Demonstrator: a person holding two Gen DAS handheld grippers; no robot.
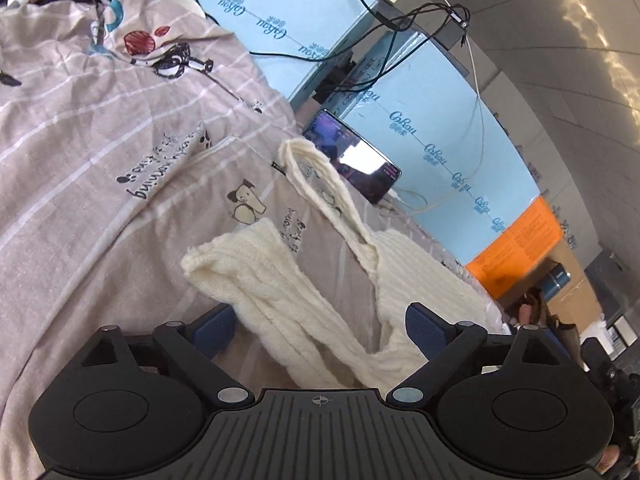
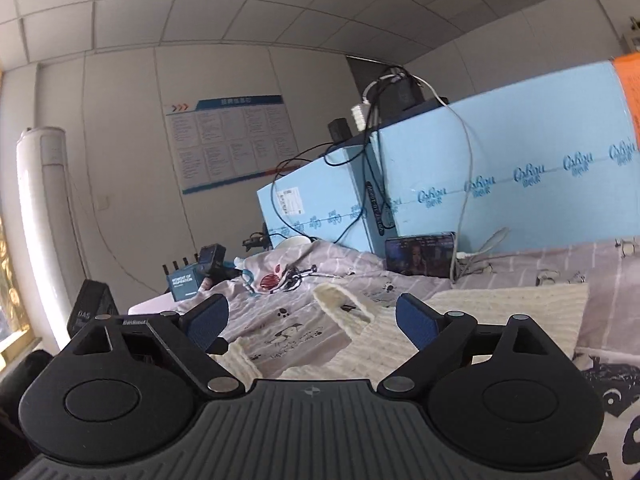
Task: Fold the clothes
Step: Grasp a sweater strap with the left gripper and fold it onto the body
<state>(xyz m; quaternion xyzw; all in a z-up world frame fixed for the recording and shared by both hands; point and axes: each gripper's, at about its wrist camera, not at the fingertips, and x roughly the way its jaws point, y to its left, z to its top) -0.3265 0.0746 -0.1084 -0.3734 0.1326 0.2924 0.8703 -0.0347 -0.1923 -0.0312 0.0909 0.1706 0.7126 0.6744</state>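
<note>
Left claw point(image 1: 320, 326) agape over cream knit top point(image 1: 280, 280) | right claw point(image 2: 312, 322) agape

Lit phone point(image 1: 352, 156) against blue foam boards point(image 2: 520, 184), on patterned bedsheet point(image 1: 100, 140).

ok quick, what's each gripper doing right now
left gripper: open, nothing held, cream knit top lying between its fingers.
right gripper: open, empty.

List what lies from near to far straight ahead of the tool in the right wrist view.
Right tool → cream knit garment → printed grey bedsheet → phone propped upright → blue foam board → wall poster.
</note>
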